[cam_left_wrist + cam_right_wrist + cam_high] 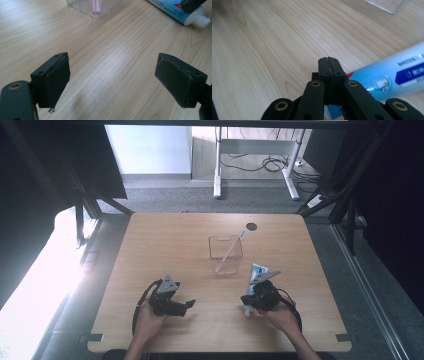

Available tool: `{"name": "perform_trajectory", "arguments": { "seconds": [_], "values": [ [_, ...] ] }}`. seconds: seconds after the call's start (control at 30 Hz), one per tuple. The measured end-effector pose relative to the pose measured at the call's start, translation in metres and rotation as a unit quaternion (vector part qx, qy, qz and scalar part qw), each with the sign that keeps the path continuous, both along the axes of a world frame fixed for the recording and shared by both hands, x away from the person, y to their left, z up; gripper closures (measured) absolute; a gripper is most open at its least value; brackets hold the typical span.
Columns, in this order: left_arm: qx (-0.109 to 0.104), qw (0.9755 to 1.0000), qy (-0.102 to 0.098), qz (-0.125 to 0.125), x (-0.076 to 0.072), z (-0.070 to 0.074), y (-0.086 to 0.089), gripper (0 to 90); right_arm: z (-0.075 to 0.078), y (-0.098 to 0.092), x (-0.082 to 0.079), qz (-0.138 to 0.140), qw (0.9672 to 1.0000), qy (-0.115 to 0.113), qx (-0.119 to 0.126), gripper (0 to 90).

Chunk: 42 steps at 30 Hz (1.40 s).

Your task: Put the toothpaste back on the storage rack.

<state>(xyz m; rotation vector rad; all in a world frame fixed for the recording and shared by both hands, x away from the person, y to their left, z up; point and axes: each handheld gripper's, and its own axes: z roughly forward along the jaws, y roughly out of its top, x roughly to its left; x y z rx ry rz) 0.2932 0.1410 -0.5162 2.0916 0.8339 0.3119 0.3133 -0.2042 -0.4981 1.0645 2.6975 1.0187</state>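
On pale wood-grain table (165, 245), left claw (112, 82) wide, right claw (329, 66) pressed together over glossy blue toothpaste tube (392, 77), ribbed clear box (225, 254).

Black grippers (187, 305), grey triangular plates (170, 282), brass-ringed screw holes (282, 106).

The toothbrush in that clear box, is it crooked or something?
Yes. The toothbrush leans slanted in the clear box, its head poking past the rim. The toothpaste tube lies flat on the table outside the box.
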Motion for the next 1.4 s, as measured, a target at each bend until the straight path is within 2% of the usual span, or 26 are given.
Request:
{"name": "perform_trajectory", "arguments": {
  "seconds": [0.23, 0.53, 1.1, 1.2, 1.23, 1.27, 1.3, 1.33, 1.4],
  "values": [
    [0.004, 1.0000, 0.000, -0.001, 0.000, -0.001, -0.001, 13.1, 0.001, -0.013, -0.005, -0.007, 1.0000, 0.006, 0.000, 90.0],
    [0.001, 1.0000, 0.001, -0.004, 0.000, -0.001, 0.000, 13.1, 0.000, -0.031, -0.008, -0.018, 0.9998, 0.004, 0.003, 90.0],
    [0.004, 1.0000, 0.002, -0.005, 0.001, -0.001, -0.001, 13.2, 0.009, -0.047, -0.012, -0.029, 0.9996, 0.004, 0.002, 88.1],
    [0.004, 1.0000, 0.002, -0.005, 0.001, -0.001, -0.001, 13.2, 0.011, -0.048, -0.012, -0.029, 0.9996, 0.003, -0.004, 83.6],
    [0.003, 1.0000, 0.002, -0.005, 0.001, -0.001, -0.001, 13.2, 0.015, -0.049, -0.011, -0.036, 0.9992, -0.002, -0.016, 78.1],
    [0.003, 1.0000, 0.002, -0.005, 0.001, -0.001, -0.001, 13.2, 0.015, -0.049, -0.011, -0.036, 0.9992, -0.002, -0.016, 78.1],
    [0.003, 1.0000, 0.002, -0.005, 0.001, -0.001, -0.001, 13.2, 0.016, -0.049, -0.009, -0.040, 0.9989, 0.000, -0.024, 68.7],
    [0.003, 1.0000, 0.002, -0.004, 0.001, -0.001, -0.001, 13.2, 0.016, -0.049, -0.009, -0.040, 0.9989, 0.000, -0.024, 68.7],
    [0.004, 1.0000, 0.001, -0.006, 0.001, -0.001, 0.000, 13.2, 0.017, -0.049, -0.002, -0.053, 0.9979, 0.005, -0.036, 57.5]
  ]
}}
